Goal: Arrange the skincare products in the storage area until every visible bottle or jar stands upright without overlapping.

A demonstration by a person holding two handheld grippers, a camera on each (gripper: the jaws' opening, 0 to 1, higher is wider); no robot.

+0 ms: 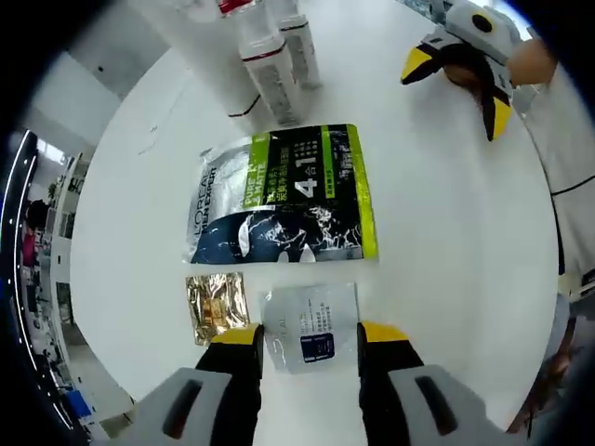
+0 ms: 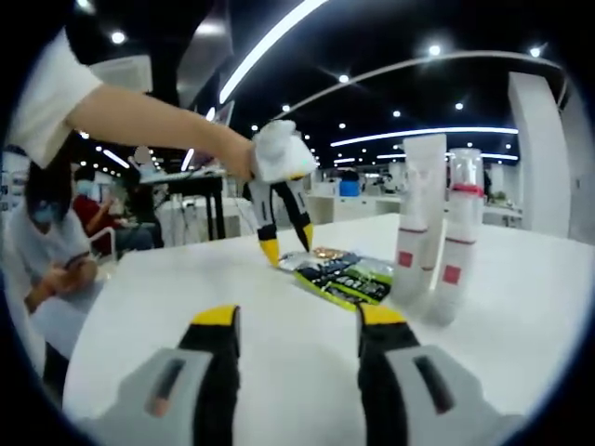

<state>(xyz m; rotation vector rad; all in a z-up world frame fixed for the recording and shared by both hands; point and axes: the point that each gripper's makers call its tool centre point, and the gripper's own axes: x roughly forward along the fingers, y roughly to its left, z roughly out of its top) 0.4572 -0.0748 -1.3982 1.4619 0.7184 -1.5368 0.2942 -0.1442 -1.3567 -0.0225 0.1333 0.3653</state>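
Left gripper (image 1: pixel 310 342) jaws spread around small white sachet (image 1: pixel 310 325) near table (image 1: pixel 446 232) edge, likely for grasping. Right gripper (image 2: pixel 296 321) jaws spread, empty. Tubes (image 2: pixel 437 232) upright at far edge.

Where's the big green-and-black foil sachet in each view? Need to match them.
Left gripper view: the green-and-black foil sachet lies flat at centre, beyond the small white sachet between the jaws.
Right gripper view: same sachet right of centre, seen edge-on.
Shared landmark: the white tubes with red bands beside it.
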